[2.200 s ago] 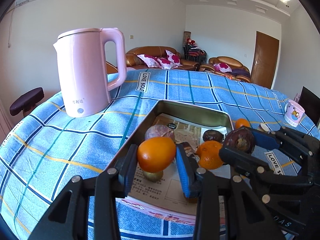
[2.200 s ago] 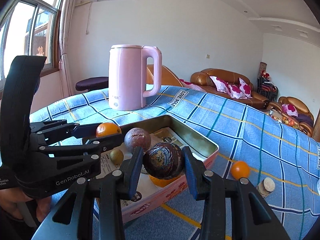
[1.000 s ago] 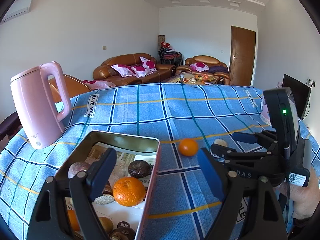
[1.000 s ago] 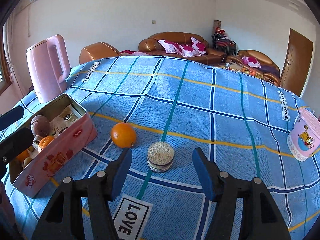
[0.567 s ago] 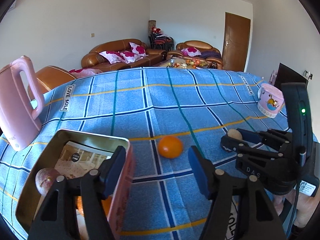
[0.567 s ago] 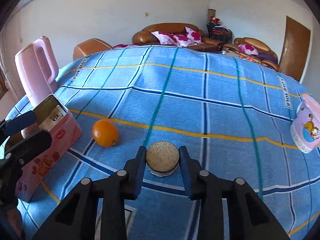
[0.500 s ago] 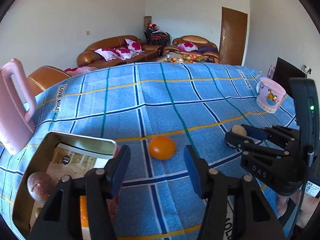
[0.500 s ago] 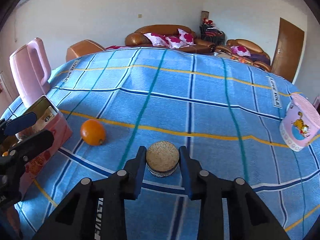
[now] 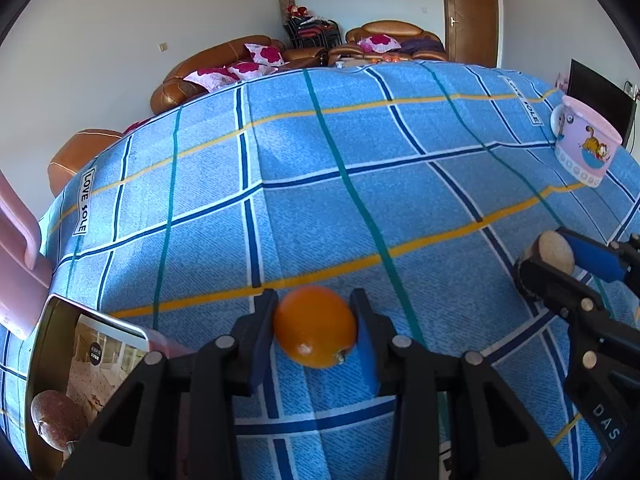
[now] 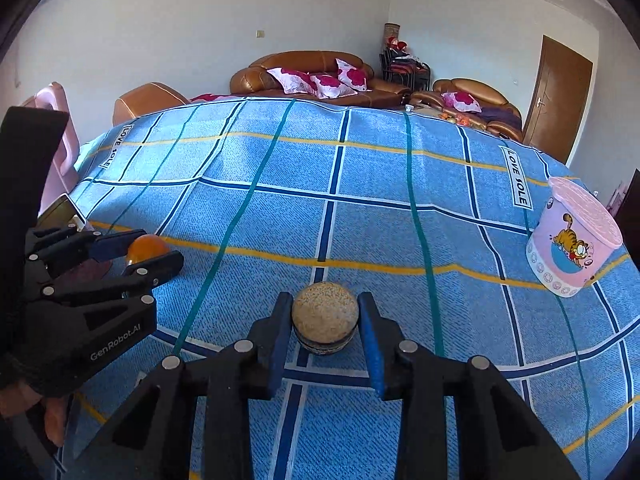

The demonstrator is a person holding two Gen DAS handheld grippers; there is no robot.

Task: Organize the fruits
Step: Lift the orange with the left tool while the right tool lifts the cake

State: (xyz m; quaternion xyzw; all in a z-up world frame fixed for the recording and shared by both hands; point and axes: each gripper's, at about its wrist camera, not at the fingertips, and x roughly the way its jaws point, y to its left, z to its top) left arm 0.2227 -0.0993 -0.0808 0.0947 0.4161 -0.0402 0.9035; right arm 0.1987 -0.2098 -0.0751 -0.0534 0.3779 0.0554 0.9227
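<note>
Just glossy, smooth-skinned orange [image 9: 315,326] w/ stem nub

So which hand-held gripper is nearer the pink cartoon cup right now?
Right. The right hand-held gripper, closed around a round speckled tan object, sits nearer the pink cartoon cup. The left hand-held gripper, clamping the orange, is farther away beside the tin.

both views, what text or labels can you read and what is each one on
"LOVE SOLE": white tags on the blue tablecloth, one at.
"GenRobot.AI": left gripper body.
"DAS": right gripper body; any further letters are out of view.
Black round label on the paper in the tin: too small to read.
</note>
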